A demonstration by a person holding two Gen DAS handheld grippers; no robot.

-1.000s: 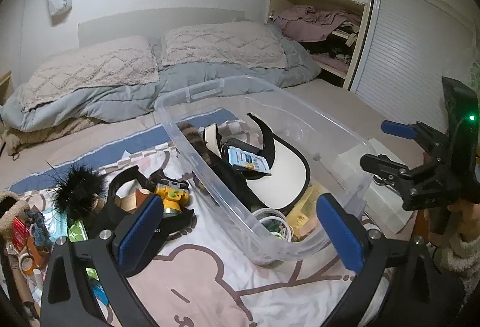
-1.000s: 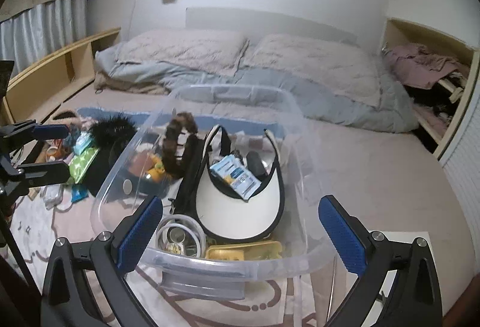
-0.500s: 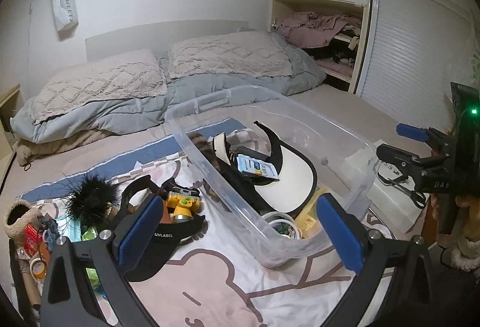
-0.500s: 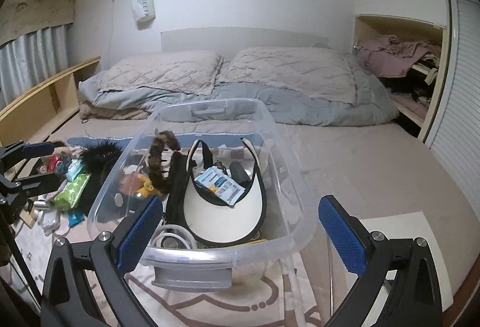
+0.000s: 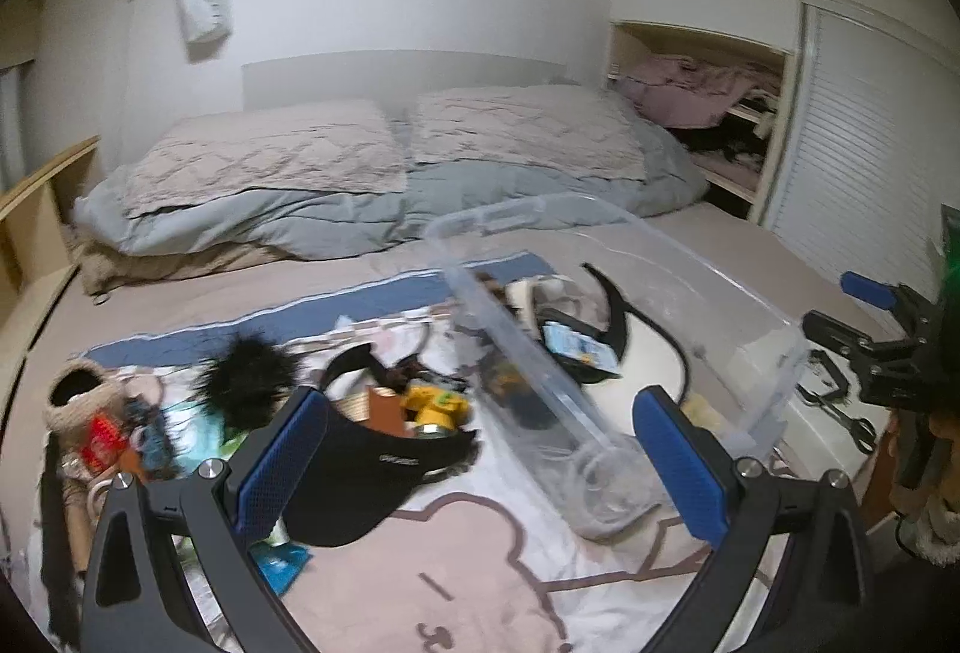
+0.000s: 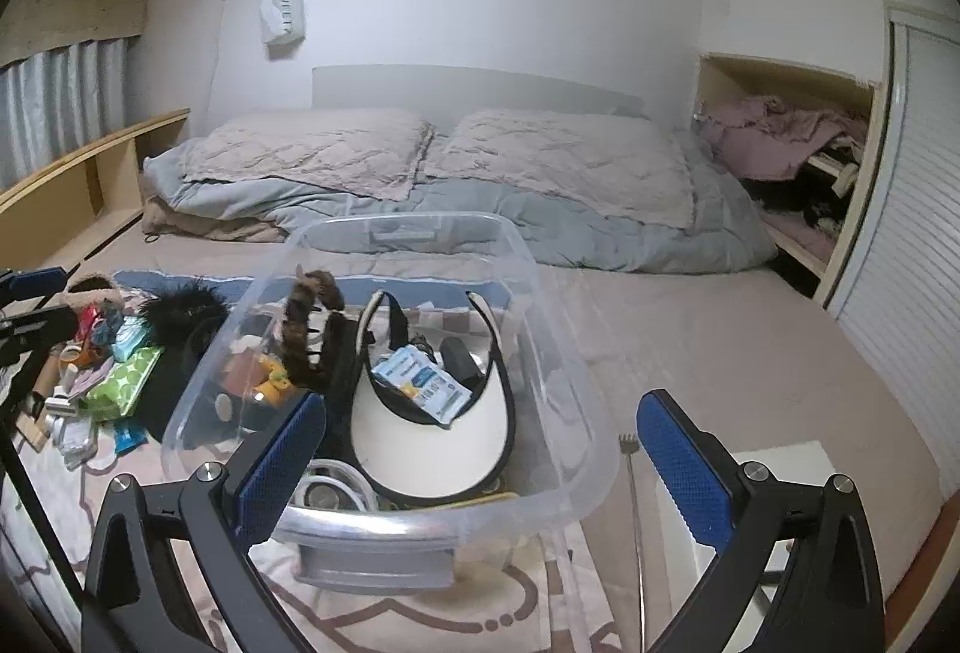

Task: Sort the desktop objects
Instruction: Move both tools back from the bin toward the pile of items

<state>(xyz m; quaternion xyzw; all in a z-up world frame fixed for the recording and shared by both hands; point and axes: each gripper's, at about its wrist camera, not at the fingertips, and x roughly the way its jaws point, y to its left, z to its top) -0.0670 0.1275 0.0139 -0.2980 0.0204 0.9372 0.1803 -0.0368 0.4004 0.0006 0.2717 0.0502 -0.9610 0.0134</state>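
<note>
A clear plastic bin (image 6: 558, 341) (image 5: 750, 305) sits on the bed and holds a white-brimmed visor (image 6: 432, 449), a blue and white packet (image 6: 420, 383), a brown furry hair clip (image 6: 306, 317) and coiled white cable. Left of the bin lie a black visor (image 5: 372, 467), a yellow toy (image 5: 432, 404), a black fluffy ball (image 5: 252, 371) and a green dotted pouch (image 6: 123, 374). My left gripper (image 5: 480, 467) hangs open above the black visor and the bin's near wall, holding nothing. Over the bin's near rim my right gripper (image 6: 480, 467) is open and empty too.
Pillows (image 6: 558, 161) and a grey duvet (image 6: 600, 227) fill the far half of the bed. A white lid (image 6: 774, 479) with a back scratcher (image 6: 630, 485) beside it lies right of the bin. Scissors (image 5: 840, 407) rest on that lid. Small clutter (image 5: 102, 431) piles at the left edge.
Both grippers have pulled back and tilted up, so the bin sits lower and farther in both views. The left view has swung left. Both stay open and nothing was picked up.
</note>
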